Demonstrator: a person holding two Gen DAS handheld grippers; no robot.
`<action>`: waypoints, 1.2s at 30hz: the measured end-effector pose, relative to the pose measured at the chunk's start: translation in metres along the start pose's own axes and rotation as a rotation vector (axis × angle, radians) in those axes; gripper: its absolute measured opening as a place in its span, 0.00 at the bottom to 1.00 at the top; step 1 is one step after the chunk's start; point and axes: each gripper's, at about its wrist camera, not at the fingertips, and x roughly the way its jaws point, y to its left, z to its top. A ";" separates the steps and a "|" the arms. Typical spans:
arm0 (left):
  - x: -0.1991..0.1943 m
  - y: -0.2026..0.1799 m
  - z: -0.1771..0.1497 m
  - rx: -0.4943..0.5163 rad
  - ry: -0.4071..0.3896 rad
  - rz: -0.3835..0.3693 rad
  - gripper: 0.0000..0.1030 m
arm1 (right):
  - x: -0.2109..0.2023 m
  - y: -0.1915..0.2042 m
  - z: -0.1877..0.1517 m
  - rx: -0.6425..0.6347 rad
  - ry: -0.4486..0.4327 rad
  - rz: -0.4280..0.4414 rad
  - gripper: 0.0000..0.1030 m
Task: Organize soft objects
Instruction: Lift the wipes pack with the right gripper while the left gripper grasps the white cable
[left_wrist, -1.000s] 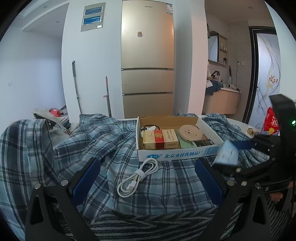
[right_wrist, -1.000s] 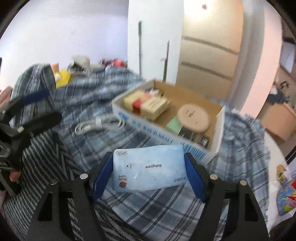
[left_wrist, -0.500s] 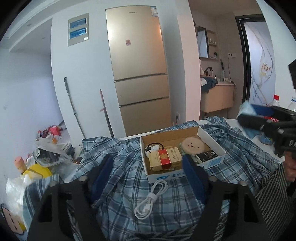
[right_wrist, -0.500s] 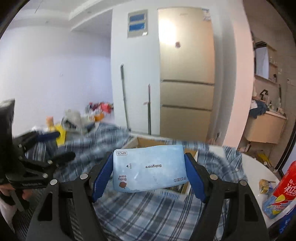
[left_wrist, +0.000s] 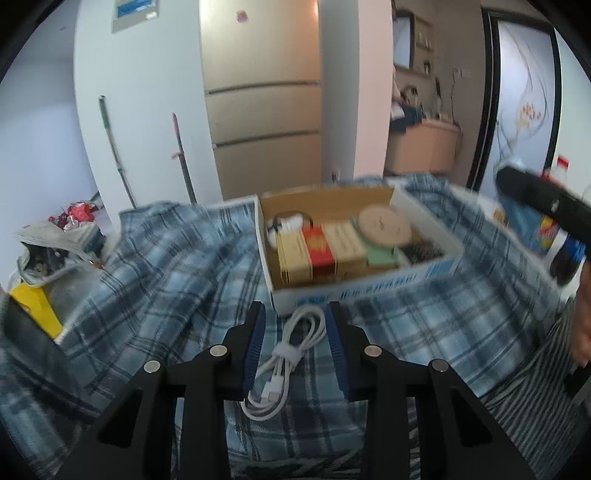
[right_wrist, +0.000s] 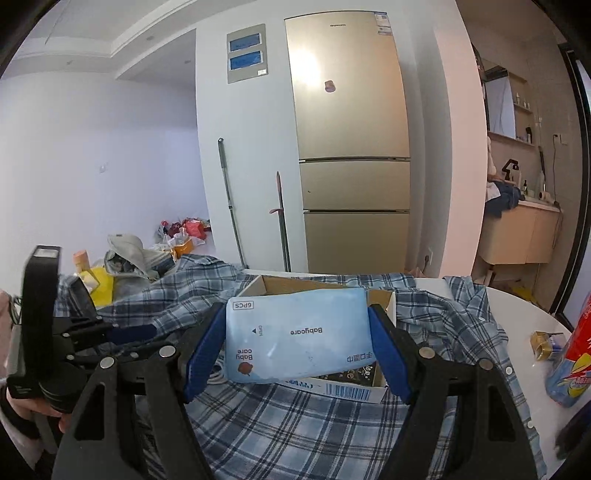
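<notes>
- while the left gripper (left_wrist: 294, 317) hangs low over the plaid cloth (left_wrist: 155, 280), its jaws have just been closing and now stand narrow, with the coiled white cable (left_wrist: 291, 354) lying between the blue pads; whether the pads press on it cannot be told.
- cable rests on the cloth just in front of the cardboard box (left_wrist: 369, 288), near its printed front wall.
- right gripper (right_wrist: 297, 339) is pinching a pale blue wipes pack (right_wrist: 299, 339) flat between its blue pads, print upside down to the camera; the pack is held in the air above the box.
- inside the box: a yellow-and-red carton (left_wrist: 317, 251), a round tan disc (left_wrist: 384, 225), a green item beside it, something white at the back left corner.
- plaid cloth drapes around and under the box; a striped fabric (left_wrist: 524, 376) shows at the near right.
- a hand (right_wrist: 40, 413) grips the left tool's handle at the right camera's left edge.
- beyond: gold fridge (right_wrist: 351, 147), two poles leaning on the white wall, clutter on the floor at left, a red snack bag (right_wrist: 576, 347) on the white table at right.
</notes>
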 end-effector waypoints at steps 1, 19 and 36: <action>0.005 0.001 -0.001 0.002 0.021 -0.009 0.35 | 0.001 -0.001 -0.003 -0.001 -0.003 -0.004 0.72; 0.059 0.019 -0.013 -0.086 0.272 -0.046 0.35 | 0.034 -0.011 -0.028 -0.004 0.136 0.022 0.72; 0.033 -0.002 -0.010 0.025 0.145 -0.051 0.22 | 0.034 -0.008 -0.028 -0.007 0.143 0.029 0.72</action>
